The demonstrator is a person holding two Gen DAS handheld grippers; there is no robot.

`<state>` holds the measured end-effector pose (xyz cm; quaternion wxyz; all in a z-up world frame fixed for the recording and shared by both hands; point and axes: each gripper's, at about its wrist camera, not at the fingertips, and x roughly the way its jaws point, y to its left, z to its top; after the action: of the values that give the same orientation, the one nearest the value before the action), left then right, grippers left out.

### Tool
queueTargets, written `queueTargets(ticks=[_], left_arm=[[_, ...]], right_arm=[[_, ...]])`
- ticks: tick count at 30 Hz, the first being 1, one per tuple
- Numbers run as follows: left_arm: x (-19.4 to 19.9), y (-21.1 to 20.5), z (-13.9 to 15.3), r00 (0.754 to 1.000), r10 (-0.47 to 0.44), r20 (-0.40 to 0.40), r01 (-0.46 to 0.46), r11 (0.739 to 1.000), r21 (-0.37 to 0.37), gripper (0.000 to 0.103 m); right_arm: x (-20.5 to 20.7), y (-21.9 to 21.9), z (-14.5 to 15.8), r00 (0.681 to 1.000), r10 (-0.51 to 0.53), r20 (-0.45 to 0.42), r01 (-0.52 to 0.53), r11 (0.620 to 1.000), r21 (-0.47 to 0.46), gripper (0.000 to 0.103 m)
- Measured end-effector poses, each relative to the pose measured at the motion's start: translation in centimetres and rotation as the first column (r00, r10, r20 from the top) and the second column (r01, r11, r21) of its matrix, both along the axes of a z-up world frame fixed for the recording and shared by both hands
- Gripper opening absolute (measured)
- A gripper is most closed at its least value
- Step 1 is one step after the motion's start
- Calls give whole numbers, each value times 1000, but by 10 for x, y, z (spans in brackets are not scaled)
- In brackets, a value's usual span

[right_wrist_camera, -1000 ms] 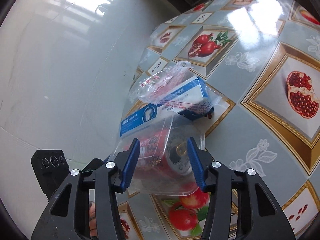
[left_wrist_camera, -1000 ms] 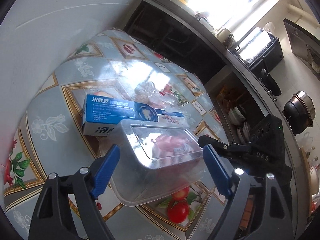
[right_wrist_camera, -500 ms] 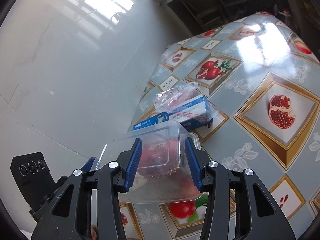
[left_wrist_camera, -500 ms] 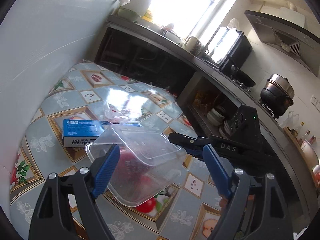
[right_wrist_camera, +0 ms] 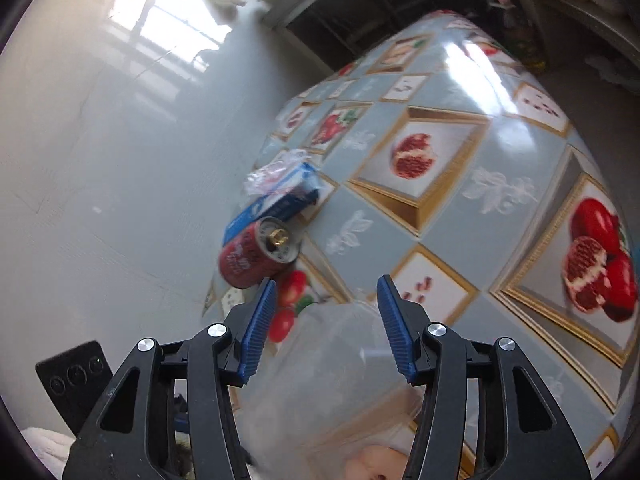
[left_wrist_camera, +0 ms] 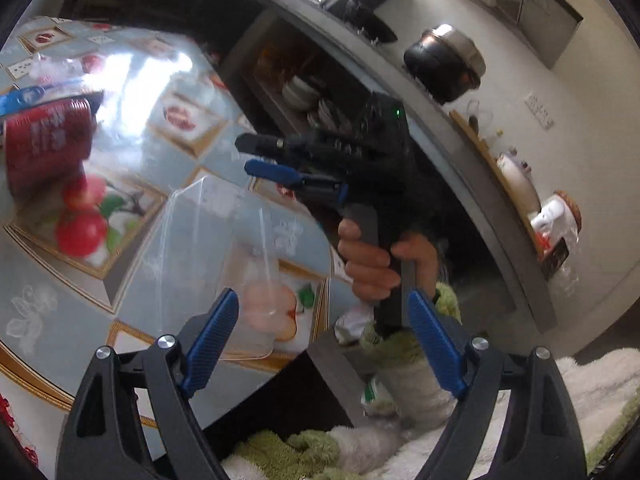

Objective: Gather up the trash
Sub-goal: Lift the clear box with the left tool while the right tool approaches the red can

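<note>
A clear plastic container (left_wrist_camera: 224,264) lies near the table's near edge, just beyond my left gripper (left_wrist_camera: 324,344), which is open and empty; the container touches the left finger. In the right wrist view the container (right_wrist_camera: 332,364) sits low between the fingers of my right gripper (right_wrist_camera: 326,328), which is open. A red can (right_wrist_camera: 256,254) lies on its side on the table, beside a blue box (right_wrist_camera: 280,204) and a crumpled clear wrapper (right_wrist_camera: 272,172). The can (left_wrist_camera: 44,140) shows blurred at left in the left wrist view.
The table (right_wrist_camera: 460,208) has a fruit-patterned cloth and stands against a white wall (right_wrist_camera: 100,140). A dark counter (left_wrist_camera: 440,92) with a pot (left_wrist_camera: 444,60) and shelves of dishes runs behind. Green and white fabric (left_wrist_camera: 400,360) lies below the table edge.
The container came off the red can, which now lies bare on the table. Both grippers swung back toward the table's near edge. The right gripper's fingers have opened wider.
</note>
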<state>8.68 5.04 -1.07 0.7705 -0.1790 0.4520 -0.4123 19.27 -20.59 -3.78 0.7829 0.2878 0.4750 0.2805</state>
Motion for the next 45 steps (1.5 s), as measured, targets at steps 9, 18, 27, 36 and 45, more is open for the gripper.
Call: queueTargets(ticks=[9, 18, 27, 36, 45], left_arm=[[17, -18, 10, 988, 70, 134, -90, 984, 151, 96], [41, -35, -20, 997, 73, 5, -72, 966, 248, 96], [44, -25, -22, 990, 135, 29, -136, 926, 351, 97], [64, -54, -37, 986, 164, -18, -139, 883, 449, 97], [62, -62, -53, 986, 168, 15, -149, 826, 543, 96]], right_arm=[[-70, -59, 0, 987, -163, 5, 163, 986, -18, 59], [-89, -31, -48, 980, -1, -200, 59, 957, 286, 63], [-85, -39, -56, 976, 31, -215, 81, 867, 492, 63], [-98, -61, -50, 981, -88, -175, 153, 902, 403, 63], [-94, -43, -38, 986, -128, -105, 149, 962, 228, 63]])
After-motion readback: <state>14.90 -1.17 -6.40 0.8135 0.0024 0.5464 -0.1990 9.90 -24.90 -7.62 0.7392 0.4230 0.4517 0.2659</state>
